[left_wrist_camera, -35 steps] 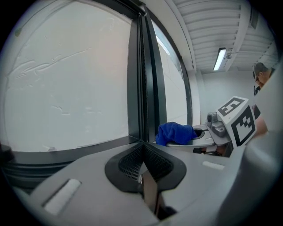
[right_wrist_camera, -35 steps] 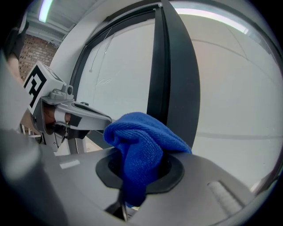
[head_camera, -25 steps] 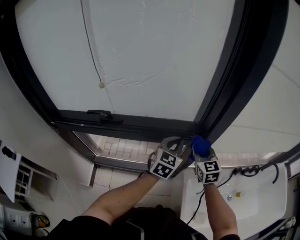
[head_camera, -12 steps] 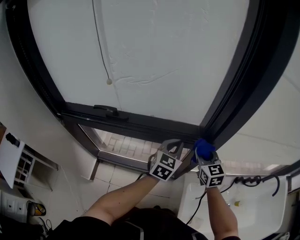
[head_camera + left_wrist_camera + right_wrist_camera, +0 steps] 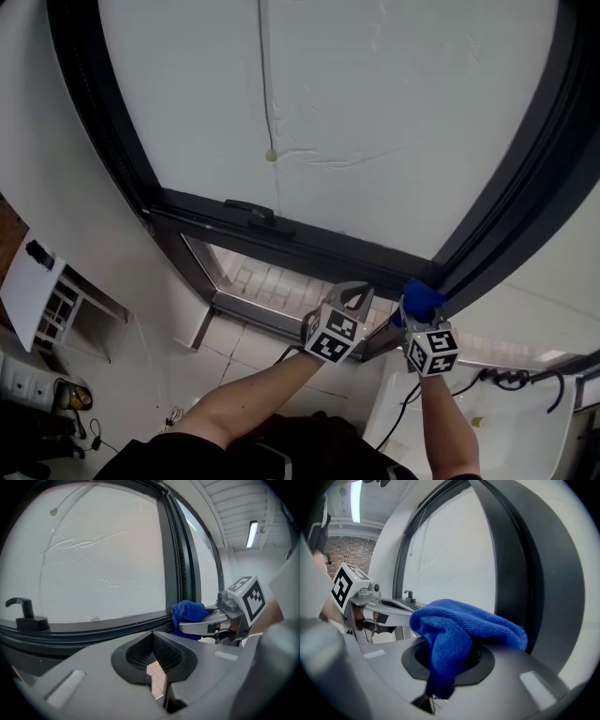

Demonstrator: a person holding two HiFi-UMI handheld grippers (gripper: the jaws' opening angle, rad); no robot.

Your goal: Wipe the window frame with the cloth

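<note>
1. Low at 6 o'clock in the head view, two bare forearms reach up side by side. The left gripper points at the window, and the right gripper is just beside it at its 3 o'clock. The right one presses a bunched blue microfibre cloth against the dark metal window frame, in the corner where the bottom rail meets the right upright. A flat, matt white pane fills the opening from 10 to 2 o'clock. A thin cord with a small bead hangs over it. A black lever handle sits on the bottom rail at 10 o'clock of the grippers. A glossy white basin lies at 5 o'clock.

2. Looking along the left gripper's own grey plastic jaws, they stand drawn together with only a thin slit between them and nothing held. The ribbed black recess behind them is bare. At 3 o'clock the right gripper lies level, and the cloth at its tip touches the frame corner.

3. Seen from the right gripper, the jaws are clamped on the cloth. Its soft looped pile folds over the recess and hangs down between them. The frame's smooth dark upright rises at 1 o'clock, just behind the cloth. The left gripper's marker cube shows at 9 o'clock.
</note>
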